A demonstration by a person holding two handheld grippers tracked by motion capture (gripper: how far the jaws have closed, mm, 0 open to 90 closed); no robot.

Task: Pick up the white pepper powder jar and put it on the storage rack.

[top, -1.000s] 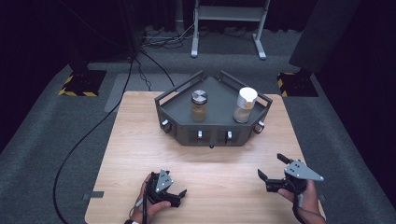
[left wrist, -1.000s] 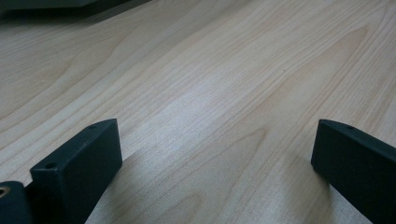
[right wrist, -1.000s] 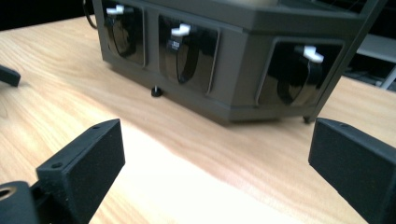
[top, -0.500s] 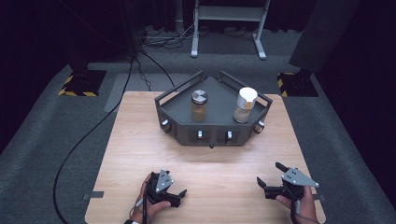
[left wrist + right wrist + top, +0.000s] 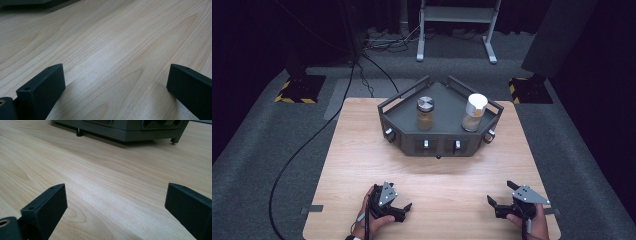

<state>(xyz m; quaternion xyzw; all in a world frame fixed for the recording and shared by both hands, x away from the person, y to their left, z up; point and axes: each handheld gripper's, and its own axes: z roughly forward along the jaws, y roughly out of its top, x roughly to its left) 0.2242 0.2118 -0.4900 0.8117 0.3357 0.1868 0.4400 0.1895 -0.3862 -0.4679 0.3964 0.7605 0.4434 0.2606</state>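
My left gripper [image 5: 404, 210] rests low on the wooden table [image 5: 362, 150] near its front edge, held in a hand, jaws wide apart. In the left gripper view the left gripper [image 5: 116, 67] has only bare wood between its fingers. My right gripper [image 5: 500, 195] sits near the front right corner, also open. Seen in the right gripper view, the right gripper [image 5: 116, 186] points toward the dark grey tray [image 5: 130, 131] and holds nothing. That tray [image 5: 439, 142] stands at the table's far middle. It carries a jar with a metal lid [image 5: 425, 113] and a jar with a white lid [image 5: 474, 112].
Bare wood lies between the grippers and the tray. Dark carpet surrounds the table. A black cable [image 5: 297, 155] runs over the floor on the left, and a metal stand [image 5: 454, 30] is at the back.
My right gripper has sunk toward the table and drawn nearer the front edge. The left gripper has stayed in place.
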